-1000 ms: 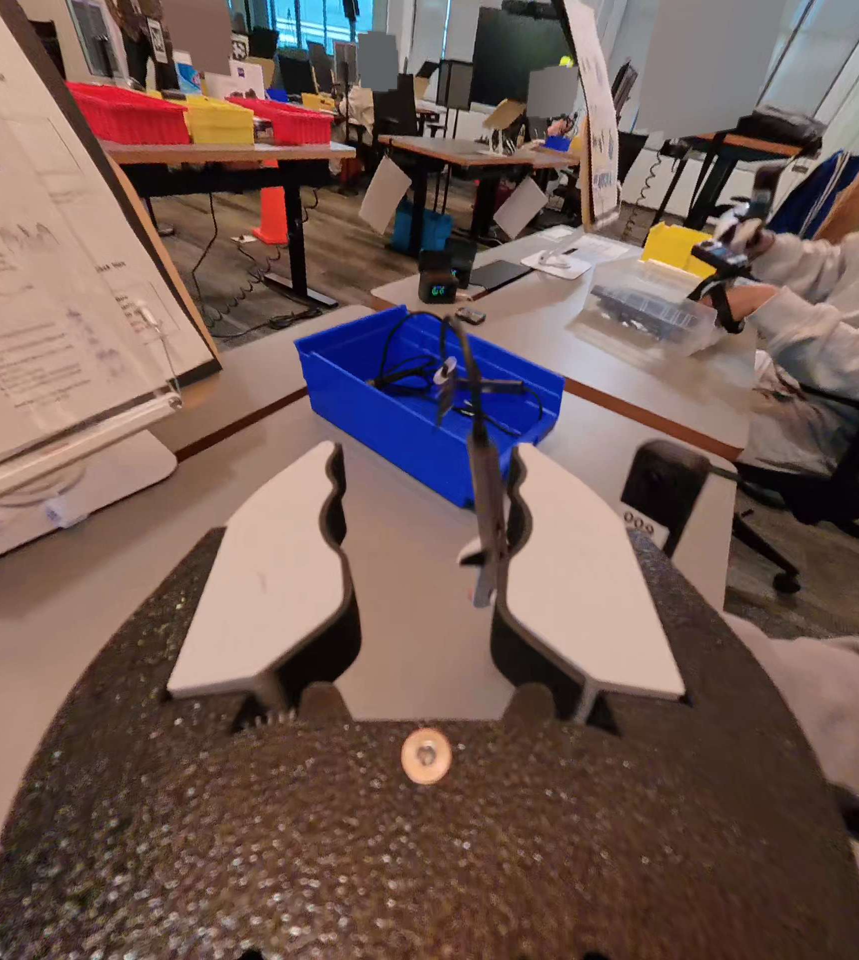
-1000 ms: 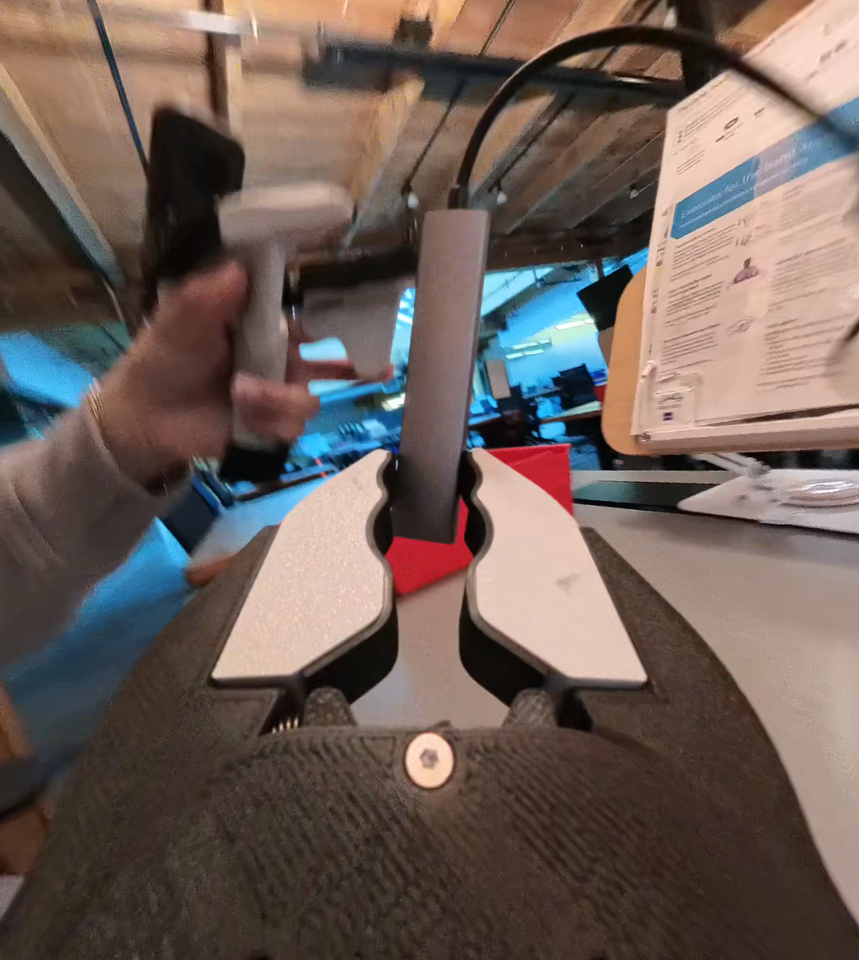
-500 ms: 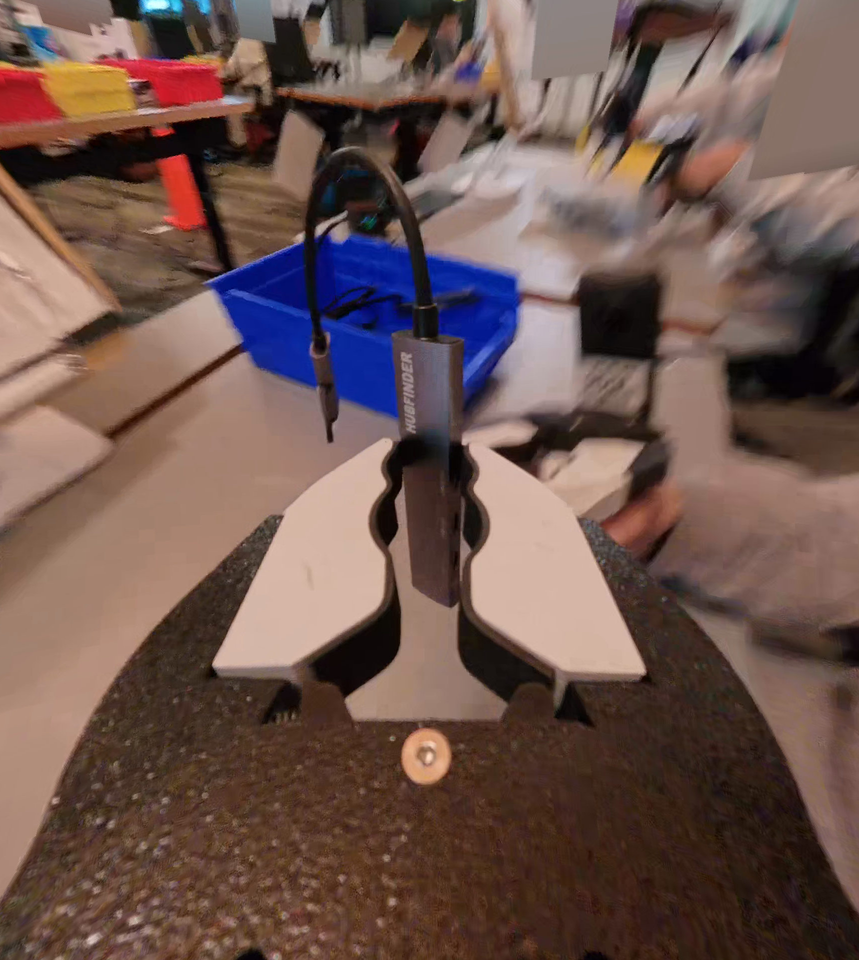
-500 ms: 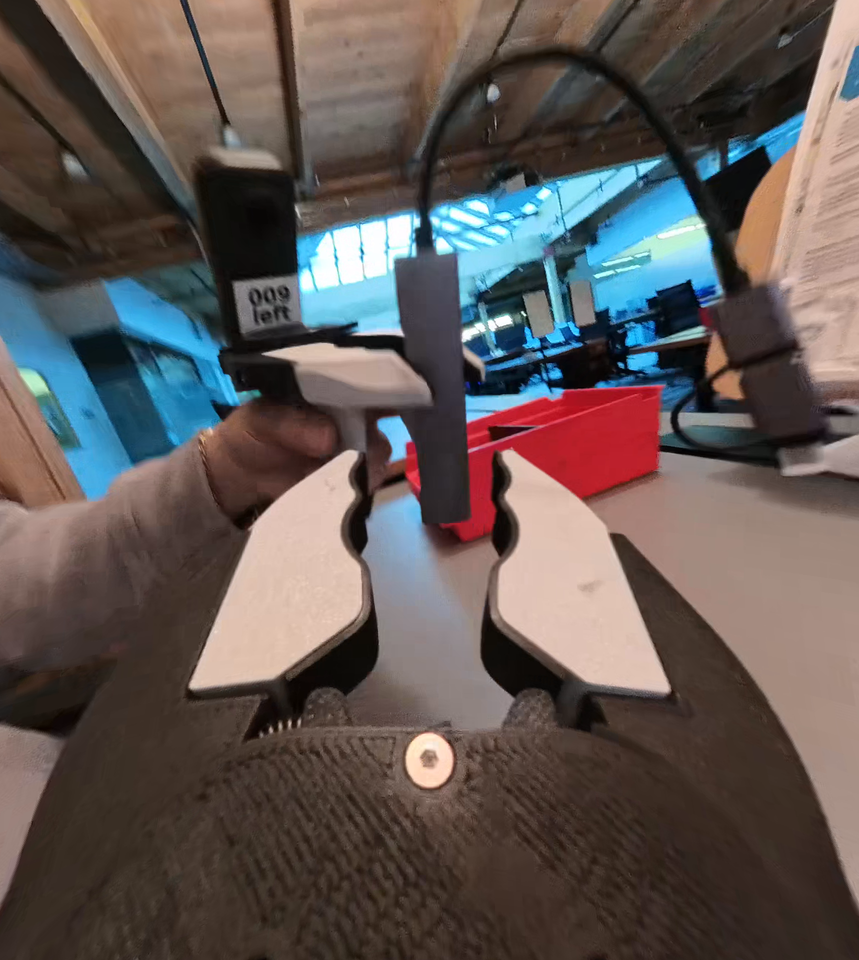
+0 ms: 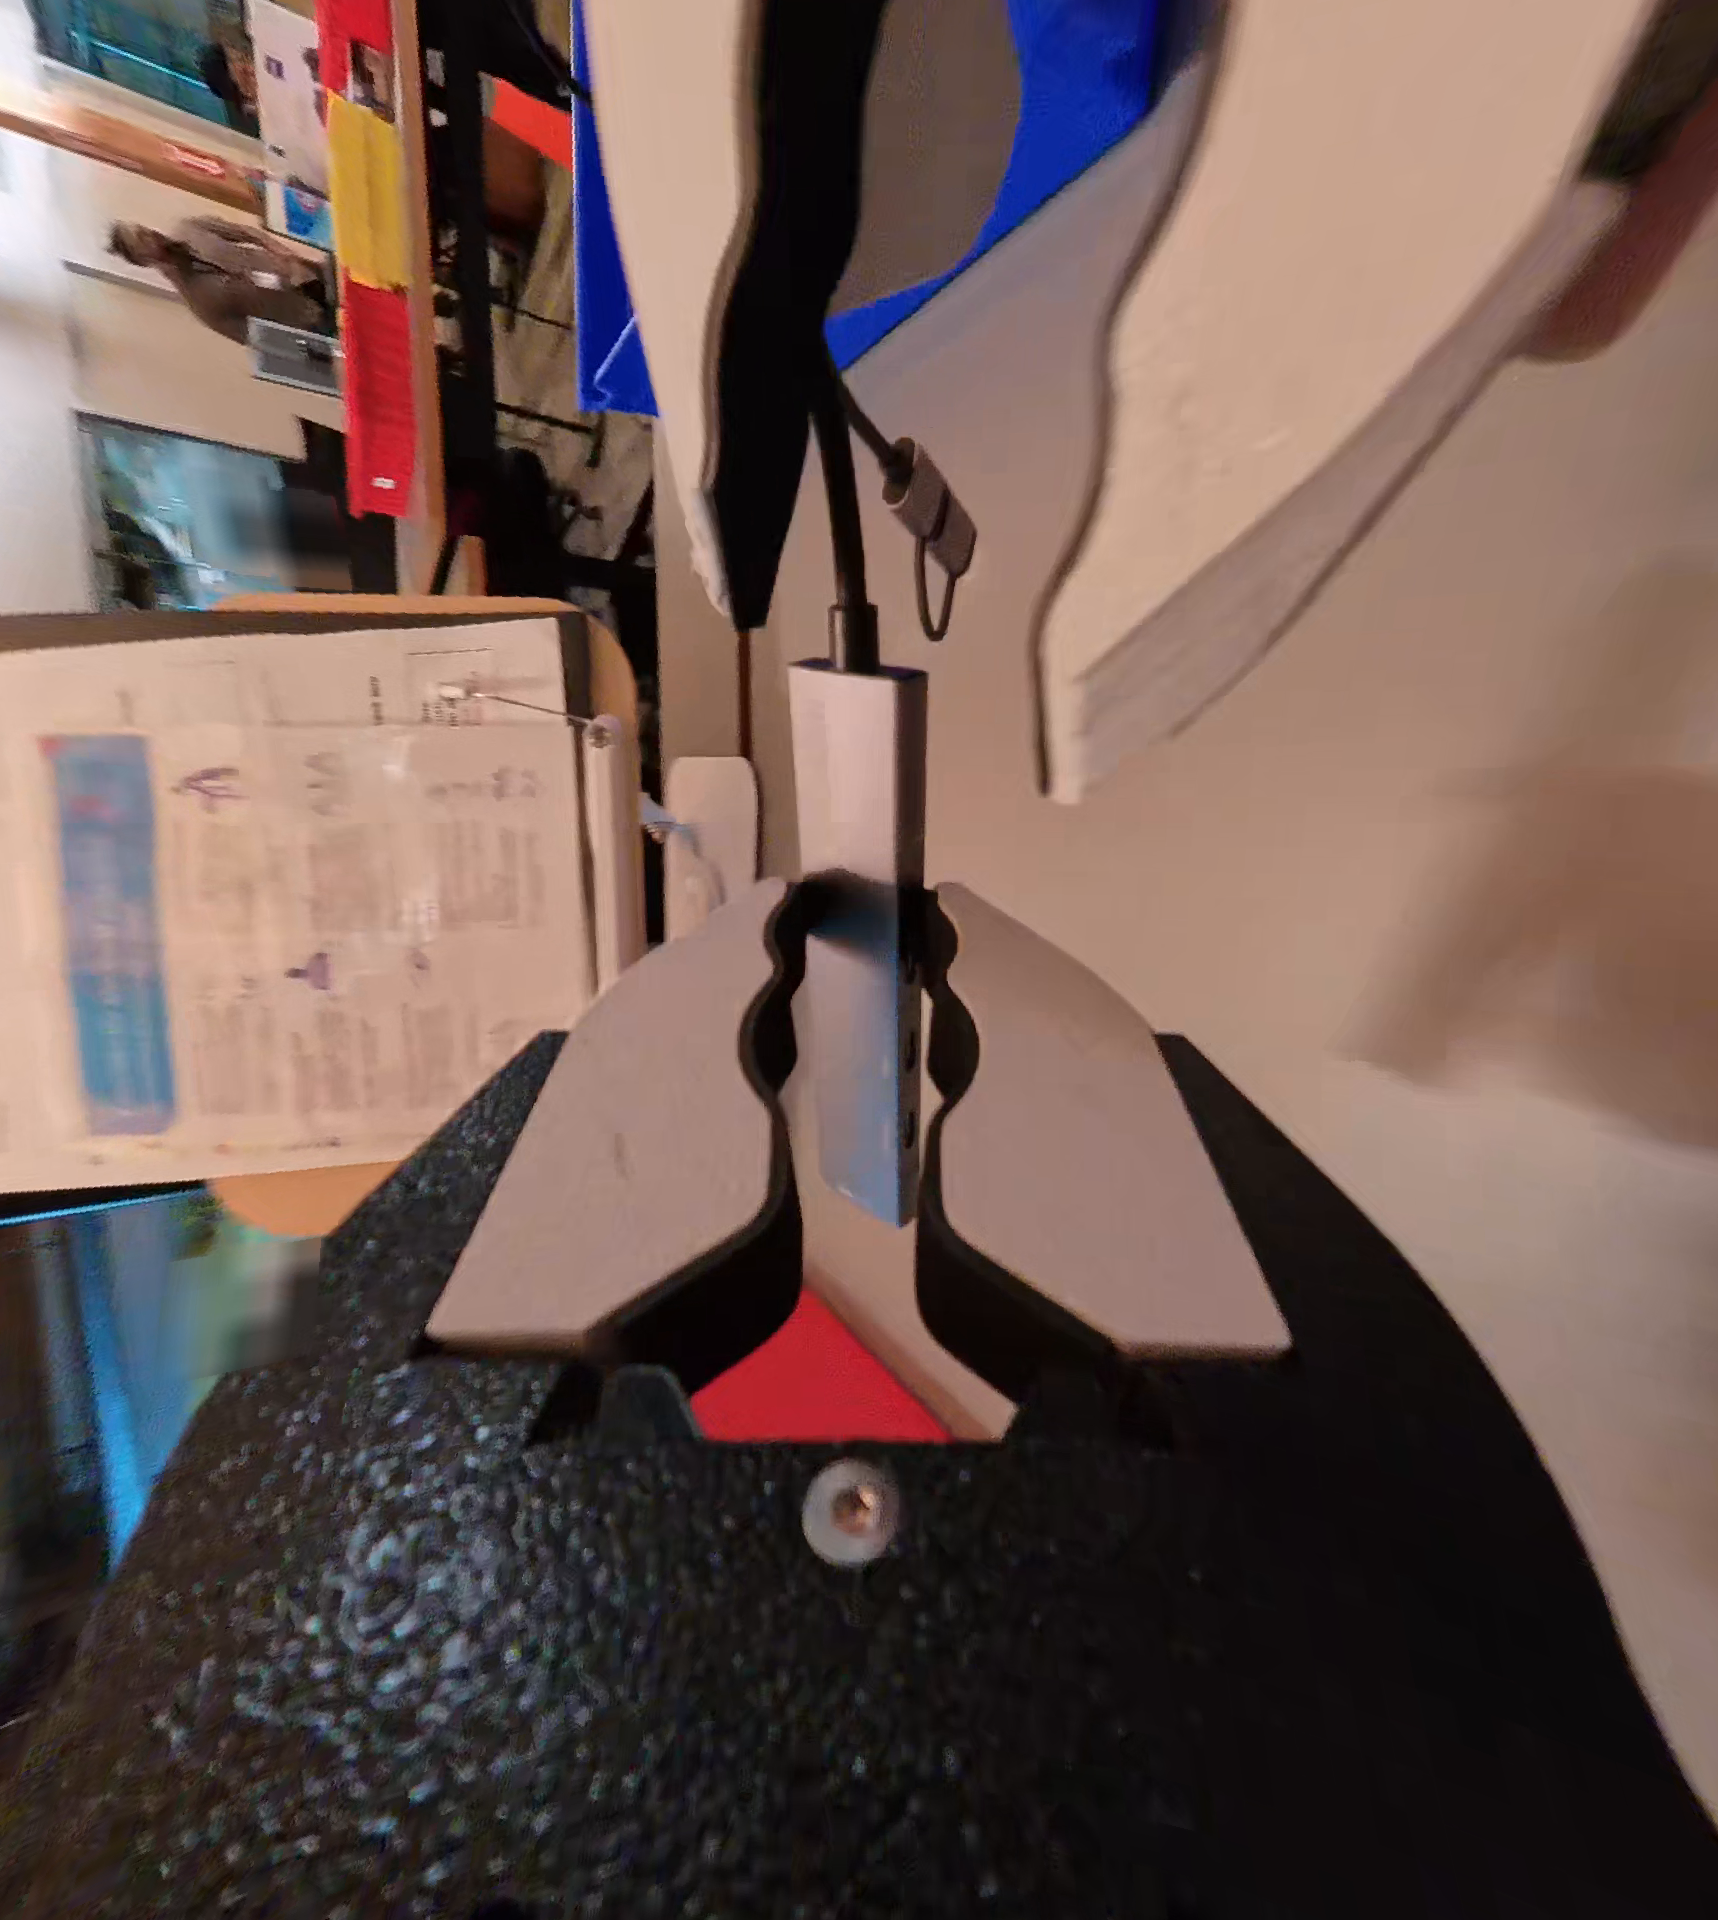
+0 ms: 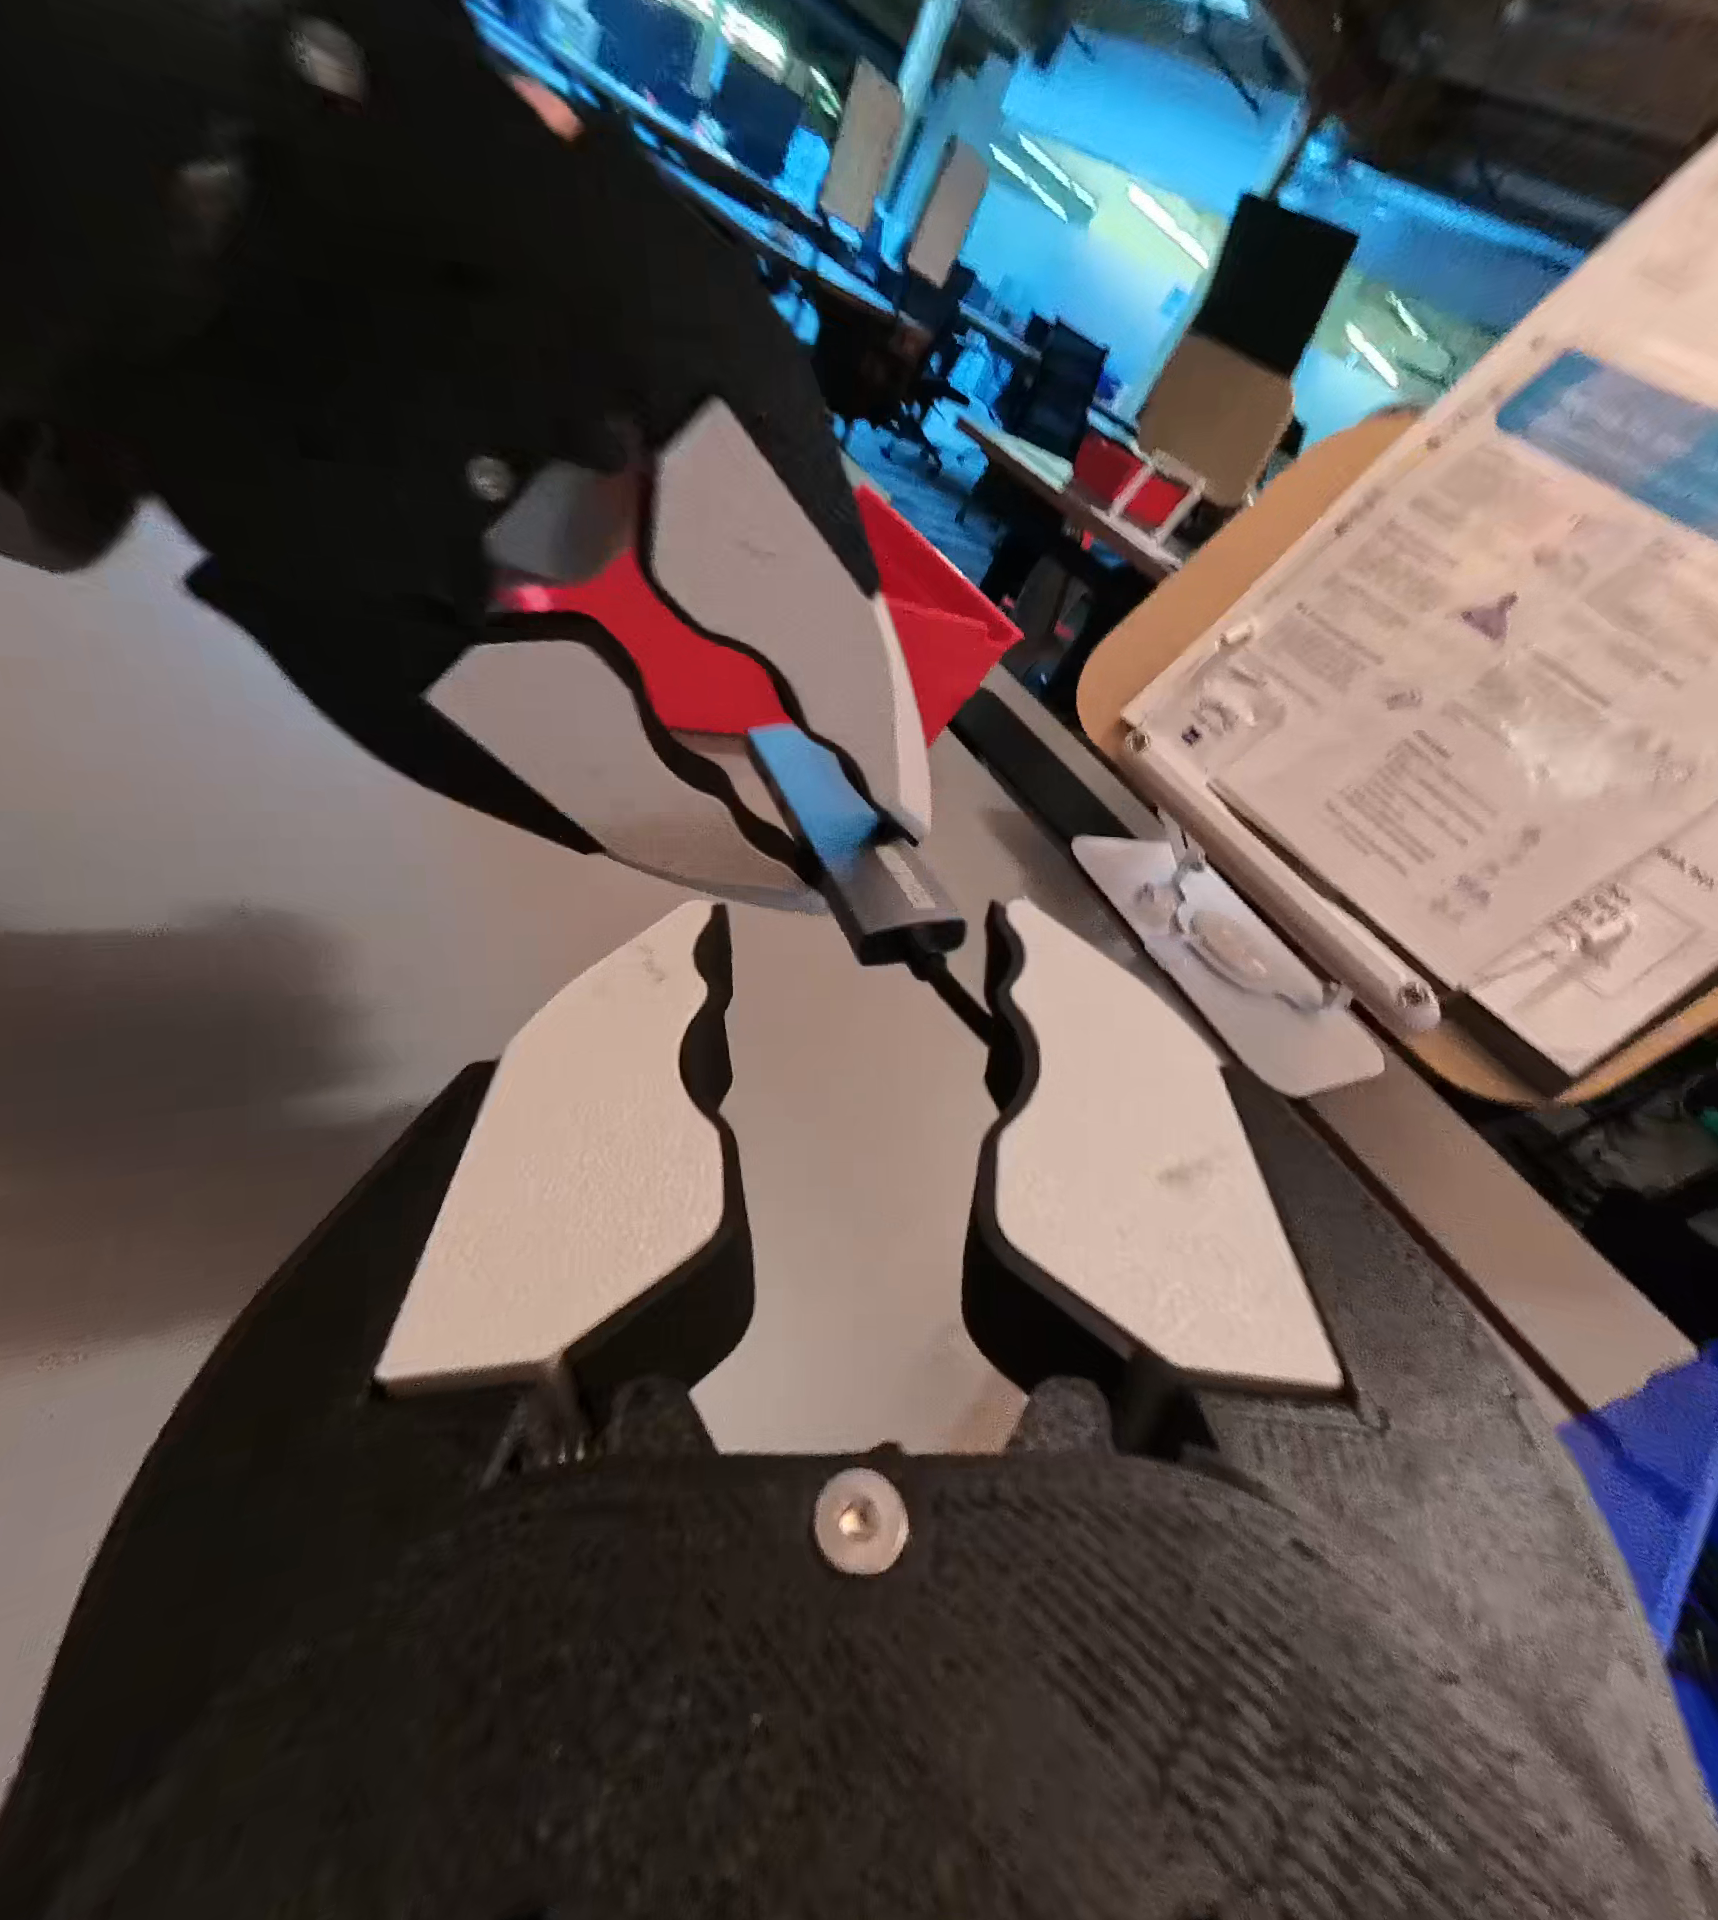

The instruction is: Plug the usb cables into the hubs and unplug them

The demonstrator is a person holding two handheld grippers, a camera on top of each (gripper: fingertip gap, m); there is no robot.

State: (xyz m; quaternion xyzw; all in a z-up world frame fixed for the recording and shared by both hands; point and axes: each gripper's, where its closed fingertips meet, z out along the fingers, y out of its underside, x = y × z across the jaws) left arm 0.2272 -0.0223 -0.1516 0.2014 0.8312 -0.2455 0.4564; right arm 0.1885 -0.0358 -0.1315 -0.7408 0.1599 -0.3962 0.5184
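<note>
My left gripper (image 5: 865,904) is shut on a grey USB hub (image 5: 860,790), gripping its lower half, and the view is rolled sideways. The hub's black cable (image 5: 844,499) loops up from its top end, and the cable's plug (image 5: 933,514) hangs free beside it. My right gripper (image 6: 855,935) is open and empty. It faces the left gripper (image 6: 855,852), and its fingers (image 6: 1135,1164) stand either side of the hub's cable end (image 6: 902,899). The right gripper's fingers (image 5: 1250,436) also show at the top of the left wrist view.
A document stand (image 6: 1509,675) with printed sheets is at the table's far edge, on a white base (image 6: 1239,966). A red bin (image 6: 938,623) sits behind the left gripper. A blue bin (image 6: 1717,1507) is at my right. The grey table (image 6: 211,779) lies below. There is about 5 cm between the tips of the two grippers.
One second ago my right gripper held the hub and my left was open. The left has closed on the hub, the right has let go, and the left has rolled sideways.
</note>
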